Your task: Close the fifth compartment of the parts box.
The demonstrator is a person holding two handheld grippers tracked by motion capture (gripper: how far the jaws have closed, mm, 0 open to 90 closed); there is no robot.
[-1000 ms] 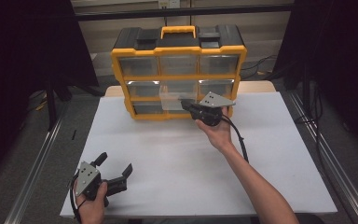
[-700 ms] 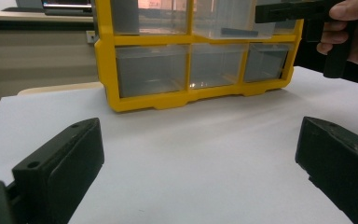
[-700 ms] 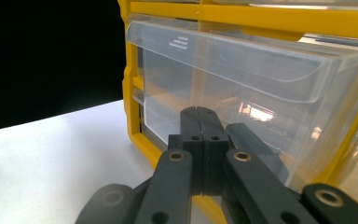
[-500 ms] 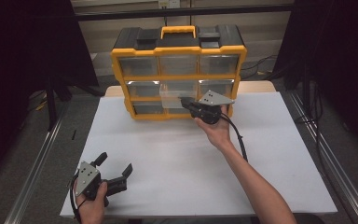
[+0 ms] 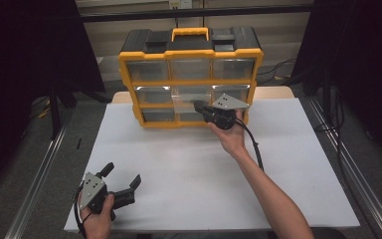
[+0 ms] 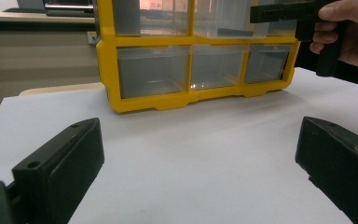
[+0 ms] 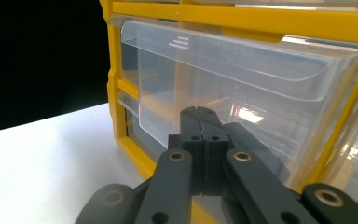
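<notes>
Right claw [image 5: 197, 105], jaws together, touches the organizer's [image 5: 189, 55] clear middle drawer [image 5: 185, 94].

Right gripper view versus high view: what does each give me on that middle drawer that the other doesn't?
Right gripper view: the right hand-held gripper, jaws shut, tips at the clear front of the drawer, which sticks out of the yellow frame; whether they touch it I cannot tell.
High view: the whole organizer with its handle, the table, and the left hand-held gripper, open, far from the organizer.
Both: the right hand-held gripper at the middle drawer.
</notes>
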